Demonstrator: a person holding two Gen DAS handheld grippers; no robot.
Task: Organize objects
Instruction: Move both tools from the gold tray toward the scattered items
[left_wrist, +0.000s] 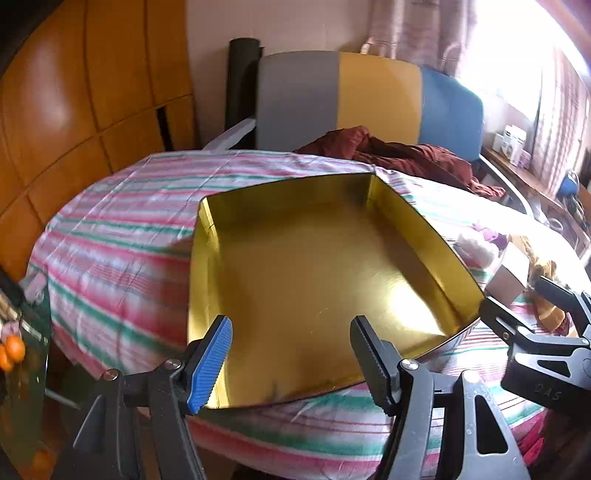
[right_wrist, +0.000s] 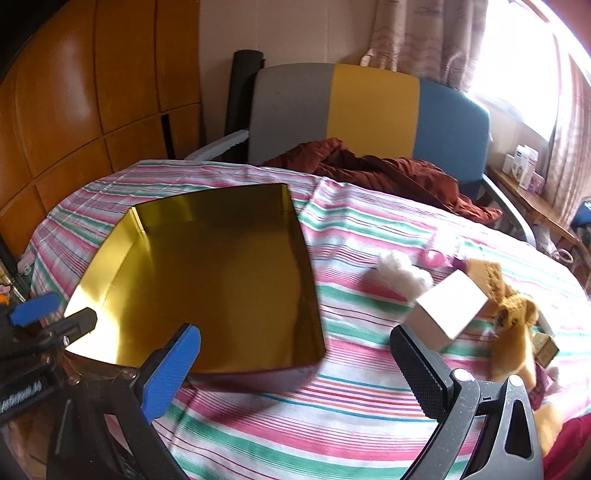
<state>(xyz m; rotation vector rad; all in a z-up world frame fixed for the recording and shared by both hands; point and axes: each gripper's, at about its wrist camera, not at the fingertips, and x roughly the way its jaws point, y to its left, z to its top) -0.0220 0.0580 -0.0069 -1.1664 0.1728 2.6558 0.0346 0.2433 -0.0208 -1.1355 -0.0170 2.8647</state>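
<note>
An open box with a shiny gold lining (left_wrist: 295, 273) (right_wrist: 221, 273) lies empty on a round table under a striped cloth (left_wrist: 110, 236) (right_wrist: 369, 406). My left gripper (left_wrist: 291, 363) hovers open over the box's near end, its blue pad by the left wall; nothing sits between its fingers. It also shows at the left edge of the right wrist view, left gripper (right_wrist: 55, 317). My right gripper (right_wrist: 295, 373) stands wide open above the cloth, just right of the box. Right of it lie a small white carton (right_wrist: 450, 310), a brown plush toy (right_wrist: 513, 314) and a white fluffy item (right_wrist: 402, 273).
A pink item (right_wrist: 436, 256) lies behind the fluff. A chair with a grey, yellow and blue back (left_wrist: 369, 92) stands across the table, with dark red fabric (left_wrist: 406, 155) on it. Wooden cabinets (left_wrist: 55, 110) fill the left. Oranges (left_wrist: 13, 350) sit low left.
</note>
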